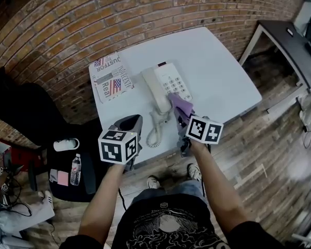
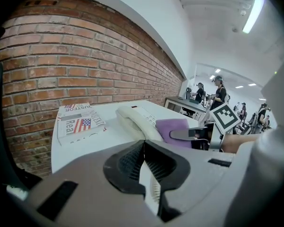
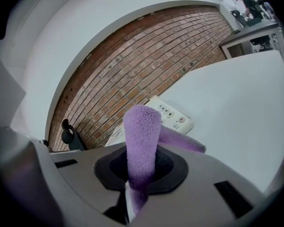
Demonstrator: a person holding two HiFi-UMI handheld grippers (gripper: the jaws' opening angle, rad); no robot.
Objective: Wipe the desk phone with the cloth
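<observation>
Right gripper (image 3: pixel 141 174) clamps a fuzzy purple cloth (image 3: pixel 142 136) over the white desk phone (image 1: pixel 163 86); left gripper (image 2: pixel 143 144) closed, empty.

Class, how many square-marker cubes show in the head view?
2. One cube on the left gripper, near the table's front edge; the other on the right gripper, beside the phone. None seems hidden.
</observation>
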